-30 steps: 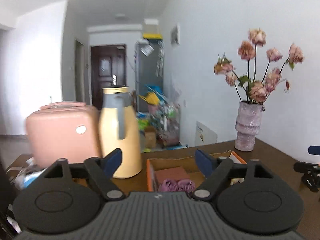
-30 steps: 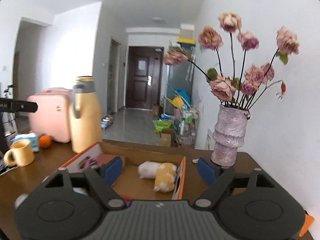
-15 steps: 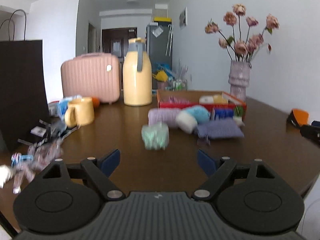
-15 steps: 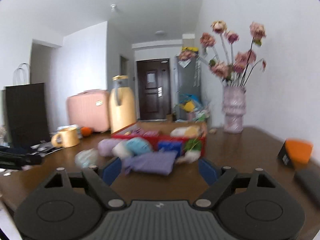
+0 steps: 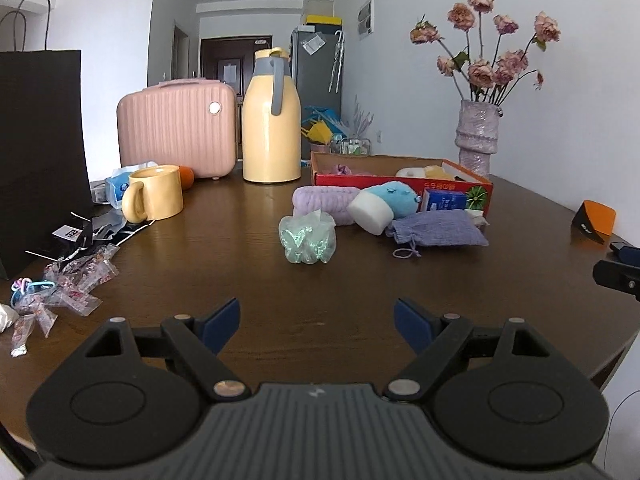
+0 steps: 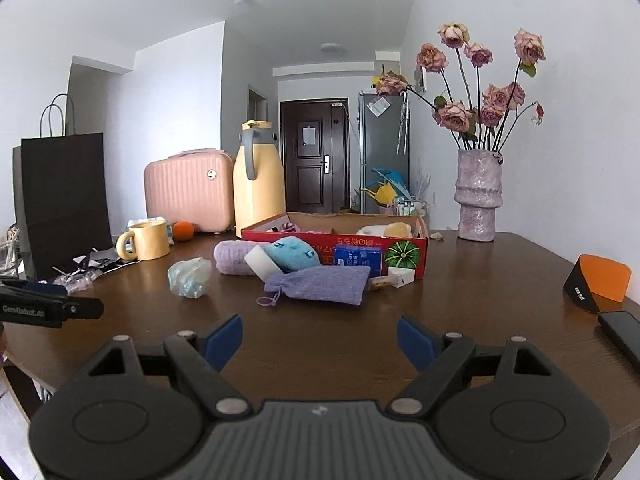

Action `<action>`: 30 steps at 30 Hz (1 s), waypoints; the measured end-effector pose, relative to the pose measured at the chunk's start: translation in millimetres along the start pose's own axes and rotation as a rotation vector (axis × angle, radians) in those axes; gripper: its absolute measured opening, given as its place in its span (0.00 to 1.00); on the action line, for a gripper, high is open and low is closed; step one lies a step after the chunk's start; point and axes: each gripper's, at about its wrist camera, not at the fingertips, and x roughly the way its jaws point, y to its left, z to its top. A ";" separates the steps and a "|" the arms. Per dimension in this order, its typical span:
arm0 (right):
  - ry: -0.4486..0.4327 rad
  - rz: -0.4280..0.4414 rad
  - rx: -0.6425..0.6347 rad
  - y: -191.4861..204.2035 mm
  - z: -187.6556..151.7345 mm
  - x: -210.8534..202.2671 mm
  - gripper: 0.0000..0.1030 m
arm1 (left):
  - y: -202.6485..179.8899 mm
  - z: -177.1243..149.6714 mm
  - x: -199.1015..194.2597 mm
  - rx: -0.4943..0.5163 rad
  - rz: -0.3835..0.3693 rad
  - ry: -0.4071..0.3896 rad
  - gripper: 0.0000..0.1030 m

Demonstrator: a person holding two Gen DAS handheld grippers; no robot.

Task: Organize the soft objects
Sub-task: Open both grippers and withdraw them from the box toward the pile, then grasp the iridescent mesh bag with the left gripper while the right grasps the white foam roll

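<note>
A: Two tools, both with jaws spread apart and nothing between them. Left tool [image 5: 316,320] sits low over the bare bench [image 5: 360,280]; right tool [image 6: 320,336] does likewise.

B: What lies ahead of the left one?

A: At 12 o'clock, a clear bag [image 5: 307,240] of pale green bits. At 1 o'clock, a purple pouch [image 5: 438,232] lying flat, its cord toward the tool. Just behind it, a blue plush [image 5: 394,199] touching a white roll [image 5: 370,212], with a lilac towel [image 5: 324,200] at their left.

B: And the box?

A: Red box [image 5: 400,179] behind that pile, with a cream and a yellow soft toy [image 6: 386,230] inside near its right end. A blue packet [image 6: 358,258] leans on its front.

B: Further out?

A: Mug [image 5: 154,192] at 10 o'clock, flask [image 5: 272,120] and pink case [image 5: 176,128] beyond, vase [image 5: 478,136] at 2 o'clock.
</note>
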 end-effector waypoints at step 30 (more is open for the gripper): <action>0.240 0.161 -0.163 74.4 62.8 277.0 0.65 | 33.2 61.7 194.5 -0.070 -0.027 0.142 0.44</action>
